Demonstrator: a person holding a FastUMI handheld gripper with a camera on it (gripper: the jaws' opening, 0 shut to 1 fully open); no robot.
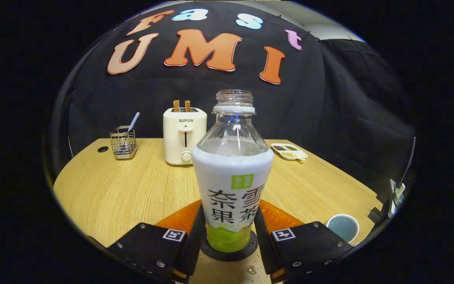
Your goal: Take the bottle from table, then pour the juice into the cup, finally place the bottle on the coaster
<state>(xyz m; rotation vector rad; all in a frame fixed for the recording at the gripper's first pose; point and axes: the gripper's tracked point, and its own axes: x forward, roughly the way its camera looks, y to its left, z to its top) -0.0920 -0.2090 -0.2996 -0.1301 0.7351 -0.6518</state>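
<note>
The juice bottle (231, 189) stands upright between my fingers, uncapped, with a white and green label and a clear neck. Its base rests on a round black coaster (250, 246), which lies on an orange mat (280, 217). My gripper (229, 236) is shut on the bottle's lower part, with the left finger (195, 236) and the right finger (261, 236) pressing on its sides. A white cup (343, 227) with a bluish inside stands on the table just to the right of the right finger.
On the wooden table (132, 189) beyond the bottle stand a cream toaster (183, 136) holding two slices, a wire holder (123, 142) with a striped straw to the left, and a small white divided dish (289, 151) to the right. A few droplets (251, 270) lie by the coaster.
</note>
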